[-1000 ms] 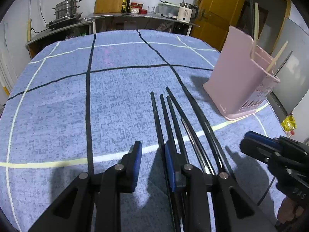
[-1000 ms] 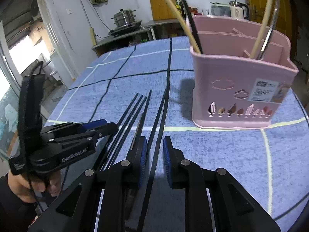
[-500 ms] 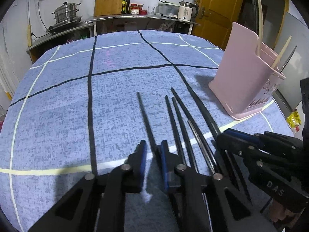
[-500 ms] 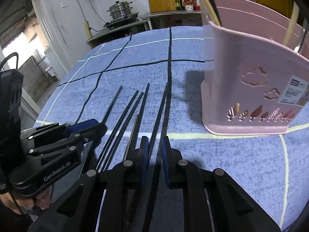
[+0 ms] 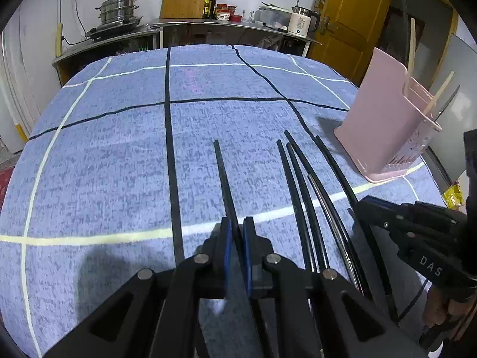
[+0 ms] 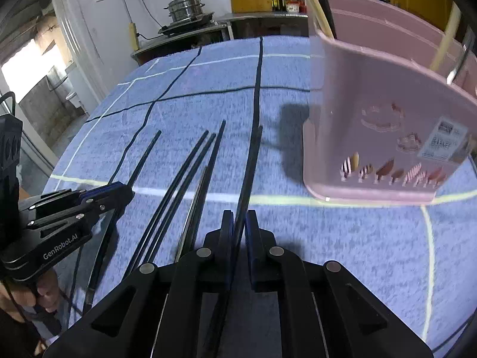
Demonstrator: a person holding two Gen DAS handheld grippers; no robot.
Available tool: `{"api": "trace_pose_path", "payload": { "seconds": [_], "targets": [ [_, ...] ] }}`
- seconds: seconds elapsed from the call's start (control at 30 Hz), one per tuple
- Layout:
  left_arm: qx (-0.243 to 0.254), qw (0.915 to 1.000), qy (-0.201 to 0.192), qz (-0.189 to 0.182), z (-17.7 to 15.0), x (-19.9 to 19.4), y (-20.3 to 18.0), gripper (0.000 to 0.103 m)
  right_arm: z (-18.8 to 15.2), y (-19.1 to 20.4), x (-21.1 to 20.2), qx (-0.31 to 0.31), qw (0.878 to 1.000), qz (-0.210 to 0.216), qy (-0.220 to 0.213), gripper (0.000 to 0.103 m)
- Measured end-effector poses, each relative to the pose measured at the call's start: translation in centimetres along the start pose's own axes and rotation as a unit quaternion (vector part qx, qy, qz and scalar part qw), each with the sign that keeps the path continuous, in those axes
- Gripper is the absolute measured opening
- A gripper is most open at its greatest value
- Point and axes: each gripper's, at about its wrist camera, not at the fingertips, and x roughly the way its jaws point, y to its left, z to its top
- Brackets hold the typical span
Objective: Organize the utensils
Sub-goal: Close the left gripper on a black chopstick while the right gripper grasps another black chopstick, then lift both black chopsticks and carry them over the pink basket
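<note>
My left gripper (image 5: 236,232) is shut on one black chopstick (image 5: 223,176), which points forward over the blue checked cloth. My right gripper (image 6: 237,225) is shut on another black chopstick (image 6: 250,164). Several more black chopsticks (image 5: 301,179) lie side by side on the cloth between the two grippers; they also show in the right wrist view (image 6: 184,173). The pink utensil holder (image 5: 384,125) stands at the right with wooden and metal utensils in it. It looms close in the right wrist view (image 6: 387,125). The right gripper shows in the left wrist view (image 5: 362,204). The left gripper shows in the right wrist view (image 6: 126,189).
The round table carries a blue cloth (image 5: 119,155) with black and pale grid lines. A counter with a steel pot (image 5: 119,9), a cutting board, bottles and a kettle (image 5: 301,24) stands behind. A yellow door (image 5: 345,24) is at the back right.
Both grippers closed, each onto a black chopstick. The left one's chopstick has drawn away to the left of the others. The right gripper moved closer to the pink holder.
</note>
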Motion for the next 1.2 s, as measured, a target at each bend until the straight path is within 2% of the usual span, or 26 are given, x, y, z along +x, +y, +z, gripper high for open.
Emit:
{"api": "trace_pose_path", "payload": {
  "seconds": [0.33, 0.57, 0.73, 0.87, 1.2],
  "targets": [
    [-0.01, 0.9999, 0.011, -0.006, 1.5, 1.3, 0.3, 0.009, 1.5, -0.3, 1.8, 0.019, 1.0, -0.009, 0.005, 0.009],
    [-0.025, 0.9994, 0.023, -0.011, 2.5, 2.0, 0.5, 0.008, 2.4, -0.4, 2.3, 0.029, 1.0, 0.005, 0.01, 0.007],
    [-0.023, 0.9994, 0.023, -0.014, 2.6, 1.8, 0.2, 0.007, 2.4, 0.1, 1.0, 0.024, 1.0, 0.018, 0.0, 0.006],
    [-0.019, 0.9996, 0.007, -0.018, 2.9, 0.2, -0.1, 0.006, 2.8, 0.5, -0.9, 0.017, 0.999, 0.025, -0.018, 0.006],
    [0.009, 0.9981, -0.057, -0.022, 5.1, -6.6, -1.4, 0.006, 3.8, 1.0, -7.2, 0.004, 0.996, 0.043, -0.08, 0.006]
  ]
}}
